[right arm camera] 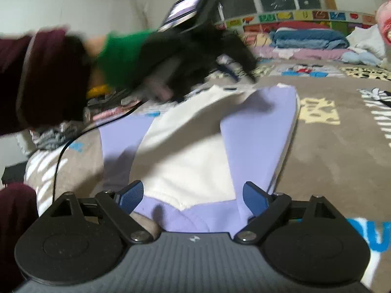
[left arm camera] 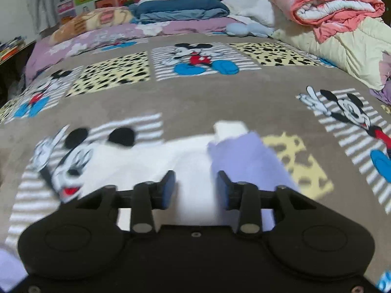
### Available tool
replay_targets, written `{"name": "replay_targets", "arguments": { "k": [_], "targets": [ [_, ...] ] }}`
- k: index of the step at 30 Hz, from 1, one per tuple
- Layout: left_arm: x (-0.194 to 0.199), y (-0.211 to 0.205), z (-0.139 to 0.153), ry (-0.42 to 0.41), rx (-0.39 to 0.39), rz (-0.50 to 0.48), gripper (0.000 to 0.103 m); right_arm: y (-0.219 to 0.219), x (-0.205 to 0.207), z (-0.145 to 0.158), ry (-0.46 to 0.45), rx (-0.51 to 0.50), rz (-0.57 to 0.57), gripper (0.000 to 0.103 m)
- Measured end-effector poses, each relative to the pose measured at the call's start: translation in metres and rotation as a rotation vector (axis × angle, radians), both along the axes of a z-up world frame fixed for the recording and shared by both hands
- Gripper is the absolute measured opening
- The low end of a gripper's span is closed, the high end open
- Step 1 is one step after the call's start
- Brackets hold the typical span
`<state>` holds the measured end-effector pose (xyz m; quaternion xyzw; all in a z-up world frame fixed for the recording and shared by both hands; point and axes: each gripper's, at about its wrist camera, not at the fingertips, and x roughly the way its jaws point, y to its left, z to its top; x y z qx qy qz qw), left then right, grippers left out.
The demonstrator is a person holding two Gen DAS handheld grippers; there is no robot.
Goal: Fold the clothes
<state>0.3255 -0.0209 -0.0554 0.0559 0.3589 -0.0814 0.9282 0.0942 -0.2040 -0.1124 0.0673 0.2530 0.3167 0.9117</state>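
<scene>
While blurry: soft white-and-lilac top (right arm camera: 190, 151) flat on fuzzy blanket (left arm camera: 195, 97); left gripper (left arm camera: 196, 190) half-open, right gripper (right arm camera: 193, 195) wide, both empty.

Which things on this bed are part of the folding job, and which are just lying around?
Job: white and lilac garment, left gripper, right gripper.

Lying about: pink quilt, blue folded bedding, cream duvet, cartoon blanket.

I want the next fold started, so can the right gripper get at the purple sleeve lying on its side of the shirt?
Probably yes. The right gripper is open just above the shirt, and the purple sleeve lies flat right ahead with nothing over it.
</scene>
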Motion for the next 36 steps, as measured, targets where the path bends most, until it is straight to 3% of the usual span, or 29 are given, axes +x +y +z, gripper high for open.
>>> {"name": "replay_targets", "arguments": {
  "k": [6, 13, 16, 18, 21, 24, 27, 32, 36],
  "targets": [
    [-0.066, 0.08, 0.001, 0.035, -0.195, 0.116, 0.061, -0.029, -0.01, 0.009, 0.027, 0.165, -0.089, 0.088],
    [-0.143, 0.175, -0.006, 0.043, -0.395, 0.319, 0.061, -0.072, -0.015, -0.004, 0.123, 0.384, -0.292, 0.088],
    [-0.172, 0.211, -0.016, 0.033, -0.485, 0.418, 0.061, -0.088, -0.013, -0.021, 0.192, 0.437, -0.383, 0.088],
    [-0.189, 0.235, -0.024, 0.014, -0.547, 0.487, 0.061, -0.094, -0.012, -0.029, 0.22, 0.454, -0.405, 0.079],
    [-0.207, 0.269, -0.041, 0.009, -0.662, 0.597, 0.061, -0.097, -0.01, -0.036, 0.242, 0.454, -0.412, 0.079],
    [-0.214, 0.292, -0.055, -0.014, -0.795, 0.654, 0.061, -0.097, -0.011, -0.039, 0.26, 0.464, -0.397, 0.082],
    [-0.212, 0.302, -0.061, -0.038, -0.866, 0.683, 0.061, -0.101, -0.012, -0.038, 0.294, 0.475, -0.383, 0.082],
    [-0.196, 0.315, -0.065, -0.084, -0.913, 0.71, 0.06, -0.107, -0.021, -0.036, 0.34, 0.513, -0.359, 0.086],
    [-0.184, 0.326, -0.071, -0.113, -0.934, 0.732, 0.051, -0.103, -0.026, -0.034, 0.33, 0.499, -0.35, 0.089]
  ]
}}
